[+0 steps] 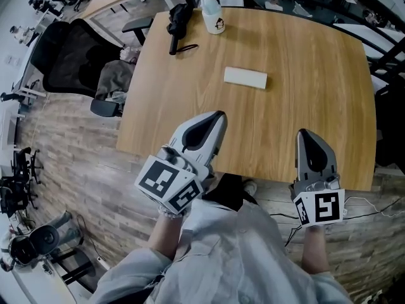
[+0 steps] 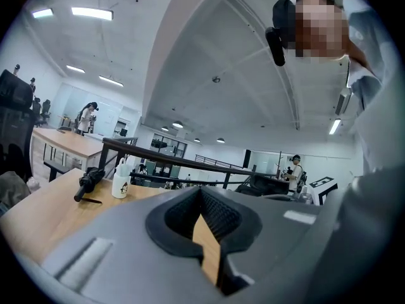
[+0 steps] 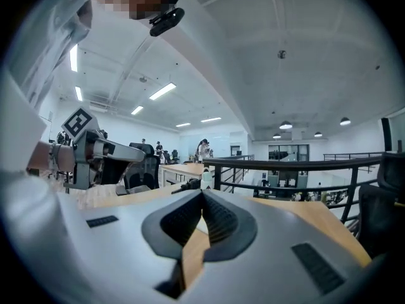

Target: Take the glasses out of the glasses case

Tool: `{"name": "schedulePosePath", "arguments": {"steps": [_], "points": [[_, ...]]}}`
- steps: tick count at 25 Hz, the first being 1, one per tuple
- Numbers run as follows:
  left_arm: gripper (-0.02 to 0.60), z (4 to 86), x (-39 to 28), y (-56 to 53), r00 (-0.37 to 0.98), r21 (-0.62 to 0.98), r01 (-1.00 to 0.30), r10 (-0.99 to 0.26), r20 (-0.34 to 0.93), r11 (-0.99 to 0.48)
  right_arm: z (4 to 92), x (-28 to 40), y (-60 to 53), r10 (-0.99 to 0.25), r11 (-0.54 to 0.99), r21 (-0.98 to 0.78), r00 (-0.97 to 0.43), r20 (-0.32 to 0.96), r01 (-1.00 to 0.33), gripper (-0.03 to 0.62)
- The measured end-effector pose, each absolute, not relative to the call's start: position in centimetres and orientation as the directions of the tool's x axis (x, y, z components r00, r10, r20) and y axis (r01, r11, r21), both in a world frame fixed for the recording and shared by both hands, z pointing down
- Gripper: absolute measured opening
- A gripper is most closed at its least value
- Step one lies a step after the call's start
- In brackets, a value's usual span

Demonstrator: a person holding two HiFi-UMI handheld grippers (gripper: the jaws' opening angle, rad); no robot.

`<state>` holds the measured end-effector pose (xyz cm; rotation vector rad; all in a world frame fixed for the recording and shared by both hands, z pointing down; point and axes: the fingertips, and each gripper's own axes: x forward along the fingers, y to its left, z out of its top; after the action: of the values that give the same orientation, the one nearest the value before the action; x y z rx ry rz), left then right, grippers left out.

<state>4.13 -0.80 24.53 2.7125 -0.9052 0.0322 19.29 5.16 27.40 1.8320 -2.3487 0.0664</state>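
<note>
Left gripper (image 1: 219, 114), right gripper (image 1: 302, 132) – fingers closed, empty; glasses case (image 1: 245, 78) mid-frame on bench (image 1: 316, 75) – contents hidden.

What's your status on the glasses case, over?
Left tongs and right tongs both shut, empty, over near edge of light wooden table. White rectangular glasses case closed, untouched, mid-table. Nothing between; black folded umbrella and white bottle at far edge.

A white glasses case (image 1: 245, 77) lies on the wooden worktop (image 1: 316, 75). The left gripper (image 1: 219, 114) and the right gripper (image 1: 302, 133) hover over its near edge.
</note>
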Motion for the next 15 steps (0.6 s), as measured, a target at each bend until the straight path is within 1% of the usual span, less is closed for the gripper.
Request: {"name": "schedulePosePath", "arguments": {"steps": [9,15], "points": [[0.005,25.8,3.8,-6.2,0.817,0.313,-0.571,-0.563,0.127,-0.759,28.1,17.4,-0.1,-0.944,0.289,0.163,-0.252,0.214,-0.943,0.002],[0.005,29.5,3.7,-10.1,0.830,0.342,-0.556,-0.524,0.190,-0.757,30.6,16.4,-4.1,-0.922,0.314,0.189,-0.251,0.295,-0.931,0.002]]}}
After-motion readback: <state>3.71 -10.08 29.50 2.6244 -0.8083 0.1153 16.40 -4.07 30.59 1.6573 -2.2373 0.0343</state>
